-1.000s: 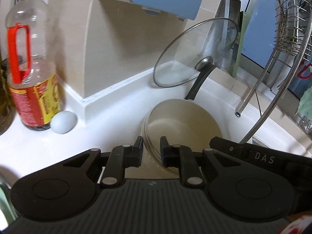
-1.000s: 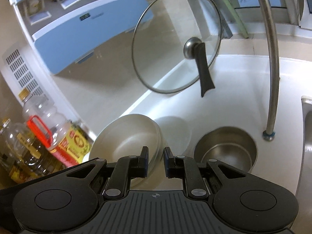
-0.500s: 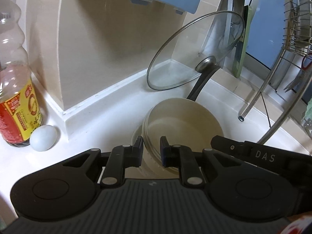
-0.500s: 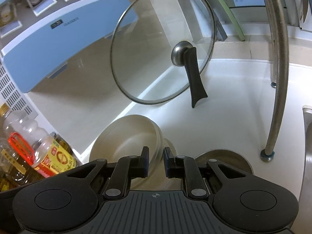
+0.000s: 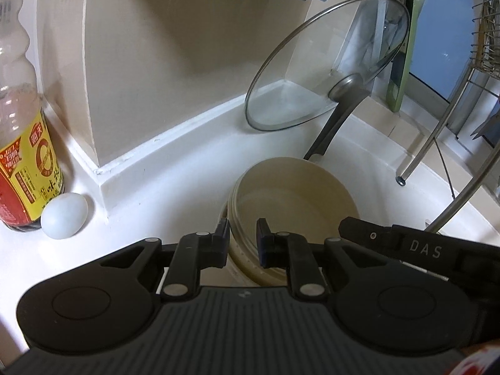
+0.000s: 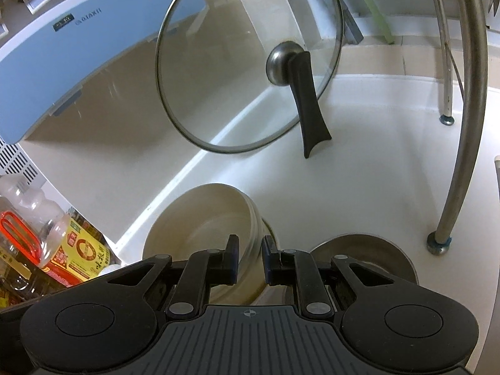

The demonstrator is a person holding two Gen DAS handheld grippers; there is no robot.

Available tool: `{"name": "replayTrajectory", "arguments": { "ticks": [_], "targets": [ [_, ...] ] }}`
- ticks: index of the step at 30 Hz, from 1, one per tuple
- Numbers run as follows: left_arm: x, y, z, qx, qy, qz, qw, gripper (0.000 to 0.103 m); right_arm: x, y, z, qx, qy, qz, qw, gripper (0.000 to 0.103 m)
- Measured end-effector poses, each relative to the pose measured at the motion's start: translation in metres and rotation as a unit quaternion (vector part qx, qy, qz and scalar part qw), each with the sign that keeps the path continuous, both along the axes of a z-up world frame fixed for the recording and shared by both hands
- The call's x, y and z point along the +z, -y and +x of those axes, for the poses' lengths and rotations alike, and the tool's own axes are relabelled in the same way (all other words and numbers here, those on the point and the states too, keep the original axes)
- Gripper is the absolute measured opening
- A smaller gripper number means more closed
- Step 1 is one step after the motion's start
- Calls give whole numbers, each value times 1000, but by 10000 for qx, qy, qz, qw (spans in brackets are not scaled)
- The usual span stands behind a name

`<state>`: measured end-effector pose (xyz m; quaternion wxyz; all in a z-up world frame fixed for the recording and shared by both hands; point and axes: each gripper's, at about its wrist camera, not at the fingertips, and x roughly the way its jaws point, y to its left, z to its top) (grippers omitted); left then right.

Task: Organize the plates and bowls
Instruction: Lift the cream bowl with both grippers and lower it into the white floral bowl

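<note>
Both your grippers are nearly closed, each pinching the rim of the same cream bowl. Your left gripper clamps the wall of the bowl on its near left side, one finger outside and one inside. Your right gripper clamps the right side of the rim in the same way. That bowl sits on the white counter, in front of the leaning glass lid and beside a steel bowl. An egg lies near the sauce bottle.
</note>
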<state>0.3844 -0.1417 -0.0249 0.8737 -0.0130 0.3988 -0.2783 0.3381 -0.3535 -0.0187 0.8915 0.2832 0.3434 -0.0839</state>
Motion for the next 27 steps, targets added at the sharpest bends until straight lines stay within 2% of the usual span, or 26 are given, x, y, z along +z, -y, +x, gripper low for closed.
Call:
{"name": "replayTrajectory", "arguments": {
  "ticks": [14,24,25,27],
  "targets": [
    [-3,1,2,-4,-123,39,9999,16,-6,0,2,-42,-97,70,9999,17],
    [0,-1,-2,26,-53,59,10000,18,-6,2,1,-92,-122,156,9998,17],
    [1,-2,-2,40,-36,58,10000,18,-5,2,1,-70,-114,157,9998,18],
    [4,-4,-4,60,12,48,10000,19,-3,1,-1,-53,-80,106,9999,28]
  ]
}}
